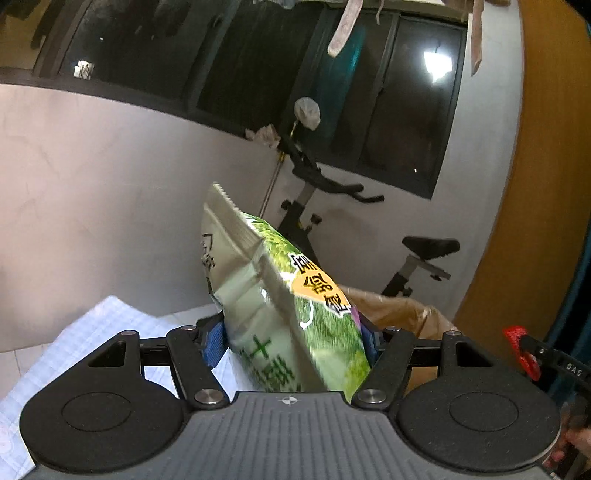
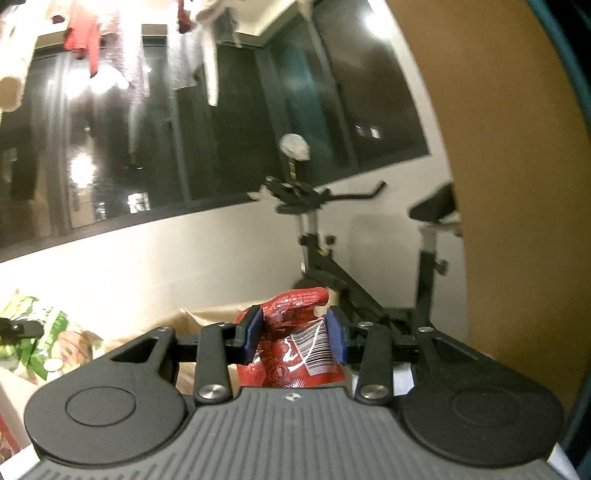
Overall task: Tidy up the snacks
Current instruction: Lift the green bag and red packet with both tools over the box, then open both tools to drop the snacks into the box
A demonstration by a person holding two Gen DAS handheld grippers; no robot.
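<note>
The biggest risk sits with the green snack bag: the left claw is clenched on its lower part only, so most of the tall, puffy bag stands free above the pads and leans. Judging from that low grip, a quick swing could let the slick film slide between the pads or let the top flop over, and squeezing harder could crush what is inside. The red snack packet is smaller and held nearer its middle by the right claw, clenched on its crumpled sides, so a slip seems less likely there, though the wrinkled foil could still twist as it is lowered. Both views are blurred, which suggests motion, and with the two claws close together one bag could knock the other.

Beneath the left claw lies a pale checked cloth over the desk. A brown cardboard box with open flaps stands just beyond both claws and is probably the place for the snacks; a raised flap could catch a bag on the way in.

Around it, the room has a dark window, a pale wall, an exercise bike, a wooden panel and laundry hanging above.
</note>
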